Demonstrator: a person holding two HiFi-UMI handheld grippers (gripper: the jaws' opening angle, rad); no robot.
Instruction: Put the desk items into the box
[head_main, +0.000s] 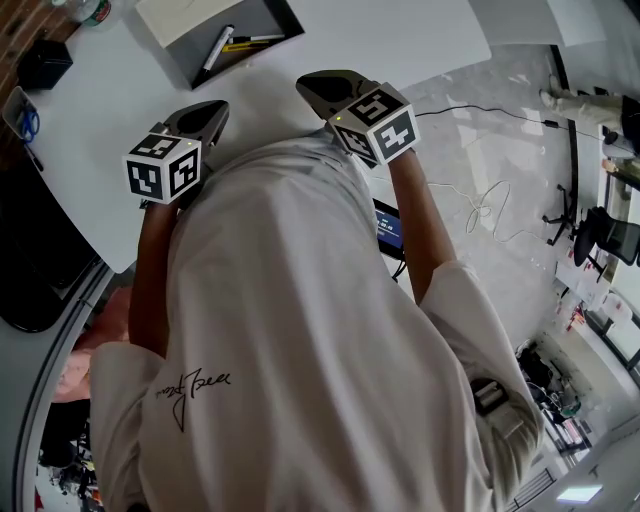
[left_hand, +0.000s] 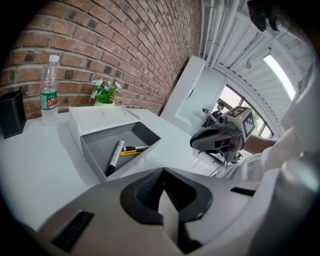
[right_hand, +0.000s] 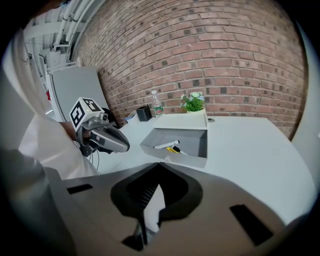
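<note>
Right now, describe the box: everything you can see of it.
The box is a shallow grey rectangular tray with a matte look, perhaps card or plastic. A white lid covers its far part and leaves the near part open. It sits flat on the white table. Inside it lie a black-and-white marker, a yellow pen and a dark pen, all resting on its floor.

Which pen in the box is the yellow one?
The thin yellow pen, lying in the grey box right beside the white marker. The marker is much thicker, with a white body and a black cap.
</note>
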